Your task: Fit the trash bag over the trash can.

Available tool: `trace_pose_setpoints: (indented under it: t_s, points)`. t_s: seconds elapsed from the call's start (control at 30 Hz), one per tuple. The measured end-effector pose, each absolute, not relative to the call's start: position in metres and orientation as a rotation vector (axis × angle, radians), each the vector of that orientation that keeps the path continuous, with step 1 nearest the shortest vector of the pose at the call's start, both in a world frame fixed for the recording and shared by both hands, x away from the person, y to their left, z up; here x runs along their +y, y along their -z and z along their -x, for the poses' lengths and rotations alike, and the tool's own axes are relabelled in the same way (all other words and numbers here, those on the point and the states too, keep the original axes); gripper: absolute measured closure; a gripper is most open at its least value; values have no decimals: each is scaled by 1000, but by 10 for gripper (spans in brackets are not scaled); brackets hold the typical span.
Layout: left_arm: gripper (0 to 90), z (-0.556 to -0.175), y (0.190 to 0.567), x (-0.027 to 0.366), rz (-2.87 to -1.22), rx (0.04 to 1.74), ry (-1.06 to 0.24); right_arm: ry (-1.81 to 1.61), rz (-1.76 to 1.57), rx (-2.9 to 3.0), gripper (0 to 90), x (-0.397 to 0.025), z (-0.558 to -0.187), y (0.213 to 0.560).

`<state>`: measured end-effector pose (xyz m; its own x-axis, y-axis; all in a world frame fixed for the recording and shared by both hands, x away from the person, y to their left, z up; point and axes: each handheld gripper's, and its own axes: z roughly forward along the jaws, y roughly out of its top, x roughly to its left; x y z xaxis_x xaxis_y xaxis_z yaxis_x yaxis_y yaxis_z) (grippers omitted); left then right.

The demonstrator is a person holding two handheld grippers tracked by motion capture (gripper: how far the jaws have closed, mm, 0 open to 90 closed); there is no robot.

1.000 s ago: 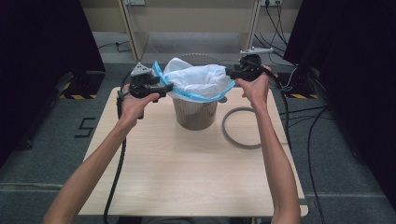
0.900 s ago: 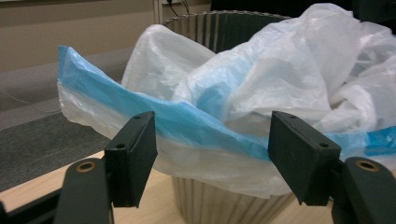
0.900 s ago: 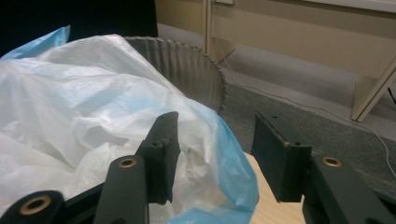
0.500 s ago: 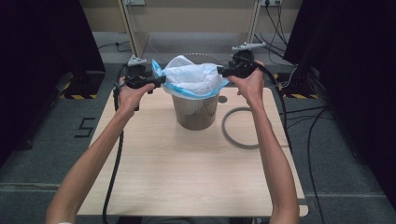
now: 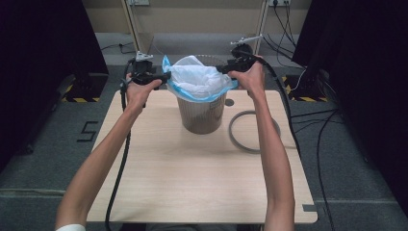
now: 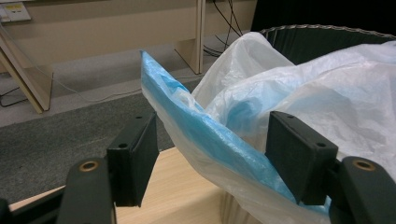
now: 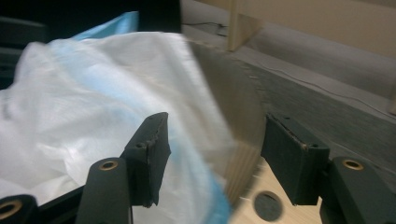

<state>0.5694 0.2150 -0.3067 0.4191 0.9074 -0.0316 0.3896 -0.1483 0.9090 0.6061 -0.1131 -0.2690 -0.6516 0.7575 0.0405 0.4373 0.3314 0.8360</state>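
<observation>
Near the far edge of the desk (image 5: 159,168), a bin (image 5: 202,114) with a white-and-blue bag (image 5: 199,79) bunched over its rim. Left gripper (image 6: 210,154) with jaws wide, blue hem lying between them, untouched. Right gripper (image 7: 212,158) also wide, astride the opposite bag edge and bin wall. Hem running rim-wise, across both openings; probably closing next on each side. Loose ring (image 5: 252,132) on the desk right of the bin.

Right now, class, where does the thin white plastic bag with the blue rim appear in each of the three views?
High view: white plastic bag with the blue rim, top centre, lining the dark round bin.
Left gripper view: bag right of centre, blue rim between the open jaws.
Right gripper view: bag at left.
Shared landmark: the bin.
</observation>
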Motion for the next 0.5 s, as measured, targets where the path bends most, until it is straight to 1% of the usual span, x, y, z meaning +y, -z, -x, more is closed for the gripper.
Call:
trace_pose_setpoints:
  t_s: [0.03,0.17,0.27,0.3,0.37,0.43,0.5]
  points:
    - [307,-567,306,216,-1725,1126,-683,-1233,-1027,2279,411,-108,-602,272]
    - [288,-554,306,216,-1715,1102,-664,-1215,-967,2338,418,-104,-590,275]
    - [273,-544,308,211,-1725,1082,-643,-1196,-933,2373,445,-101,-581,278]
    - [278,-538,308,207,-1739,1067,-665,-1183,-897,2396,495,-100,-575,280]
    - [271,-537,308,206,-1746,1062,-670,-1184,-886,2403,510,-99,-572,280]
    - [267,-537,309,207,-1748,1071,-662,-1176,-867,2445,632,-98,-569,281]
    - [266,-538,309,208,-1743,1079,-648,-1164,-841,2460,790,-100,-566,280]
